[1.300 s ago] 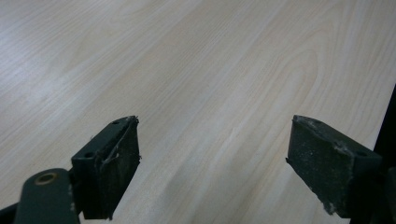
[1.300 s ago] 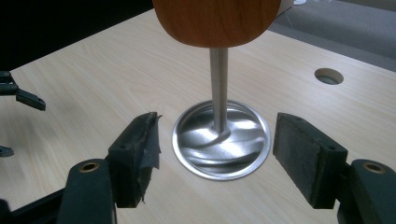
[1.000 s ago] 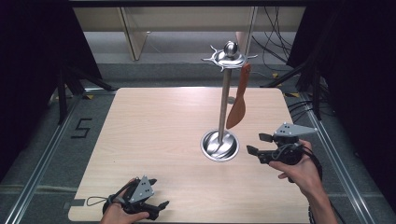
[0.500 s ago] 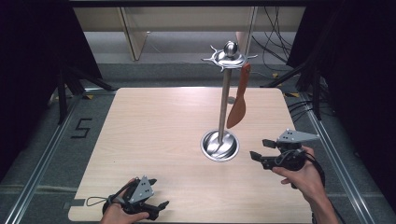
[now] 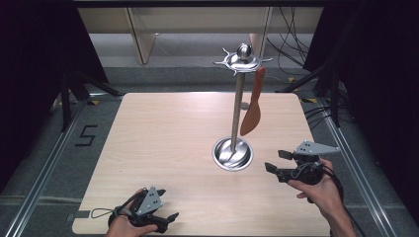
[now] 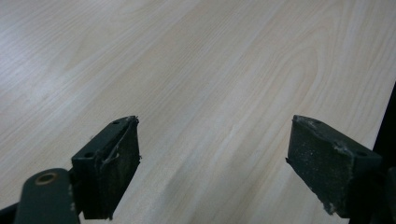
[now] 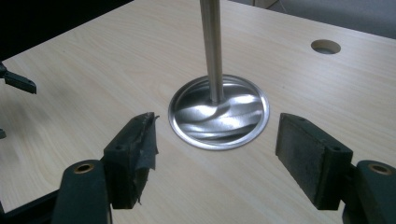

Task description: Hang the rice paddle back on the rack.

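Pale wood grain covers the table [image 5: 163,138], with dark curtains at the sides and a grey floor beyond. Nearest, at the front edge, the left gripper [image 5: 165,220] lies low over bare wood, jaws spread wide and holding nothing. Further in on the right, the right gripper [image 5: 274,162] hovers just beside the round steel base [image 5: 232,154] of the utensil stand [image 5: 238,106], its jaws also wide and empty, aimed at the pole. Beyond, a brown spatula [image 5: 252,111] hangs from a hook under the stand's crown [image 5: 242,60], blade down, clear of the pole. To take it cleanly, I judge the right gripper should rise, square its pads to the flat handle, close firmly, then lift up off the hook before pulling away.
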The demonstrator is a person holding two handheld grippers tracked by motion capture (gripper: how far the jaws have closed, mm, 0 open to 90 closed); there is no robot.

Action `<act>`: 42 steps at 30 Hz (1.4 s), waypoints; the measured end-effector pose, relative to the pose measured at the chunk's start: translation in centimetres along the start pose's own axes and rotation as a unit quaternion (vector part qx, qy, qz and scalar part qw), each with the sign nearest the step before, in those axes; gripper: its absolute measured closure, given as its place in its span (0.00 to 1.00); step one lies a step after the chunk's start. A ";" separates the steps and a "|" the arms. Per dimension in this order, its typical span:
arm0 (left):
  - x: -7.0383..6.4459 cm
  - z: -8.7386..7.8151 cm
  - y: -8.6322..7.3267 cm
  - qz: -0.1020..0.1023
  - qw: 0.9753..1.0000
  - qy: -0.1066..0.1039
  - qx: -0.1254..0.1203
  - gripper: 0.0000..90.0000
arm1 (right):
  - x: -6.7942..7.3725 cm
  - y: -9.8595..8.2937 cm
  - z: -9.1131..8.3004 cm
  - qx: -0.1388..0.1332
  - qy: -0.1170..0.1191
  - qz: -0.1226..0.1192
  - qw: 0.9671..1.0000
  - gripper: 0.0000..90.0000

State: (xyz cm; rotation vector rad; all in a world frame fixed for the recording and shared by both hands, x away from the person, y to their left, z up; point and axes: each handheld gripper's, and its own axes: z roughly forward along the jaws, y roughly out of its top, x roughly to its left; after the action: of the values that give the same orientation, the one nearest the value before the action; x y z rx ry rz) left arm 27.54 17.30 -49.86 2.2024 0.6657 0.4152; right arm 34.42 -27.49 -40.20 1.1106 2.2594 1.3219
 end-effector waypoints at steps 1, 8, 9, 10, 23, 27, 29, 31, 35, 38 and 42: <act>0.0 0.0 0.0 0.000 1.000 0.000 0.000 0.18 | 0.0 -0.1 -0.1 0.004 -0.005 0.003 1.000 0.33; 0.1 0.0 0.0 0.002 1.000 -0.004 0.003 0.18 | -0.2 -1.4 0.1 0.017 0.010 0.002 1.000 0.32; 0.1 0.0 0.0 0.003 1.000 -0.003 0.003 0.18 | 0.0 -1.6 0.2 0.013 0.001 0.011 1.000 0.32; 0.1 0.0 0.0 0.001 1.000 -0.004 0.002 0.18 | 0.0 -1.7 0.1 0.021 0.008 0.014 1.000 0.32; 0.1 0.0 0.0 0.001 1.000 -0.004 0.002 0.18 | 0.6 -3.3 0.3 0.042 0.013 0.021 0.999 0.32; 0.1 0.0 0.1 0.005 1.000 -0.004 0.003 0.18 | 0.7 -3.8 0.5 0.044 0.017 0.012 0.999 0.32; 0.1 0.0 0.0 0.005 1.000 -0.005 0.003 0.18 | 0.8 -4.1 0.6 0.043 0.015 0.015 0.999 0.32; 0.1 0.0 0.0 0.005 1.000 -0.001 0.000 0.18 | 0.9 -4.4 0.6 0.052 0.019 0.019 0.998 0.32; 0.1 0.0 0.0 0.005 1.000 -0.007 0.003 0.18 | 1.0 -4.8 0.8 0.055 0.020 0.019 0.998 0.32; 0.0 0.0 0.0 0.001 1.000 -0.010 0.001 0.18 | 1.0 -5.2 1.0 0.054 0.029 0.017 0.998 0.32; 0.0 0.0 0.0 0.005 1.000 -0.002 0.002 0.18 | 1.4 -5.6 1.1 0.063 0.033 0.027 0.997 0.32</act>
State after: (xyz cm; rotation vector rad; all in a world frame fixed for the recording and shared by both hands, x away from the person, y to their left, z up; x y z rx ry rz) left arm 27.59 17.28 -49.87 2.2116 0.6542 0.4151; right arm 31.53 -27.38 -45.33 1.1935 2.4055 1.2689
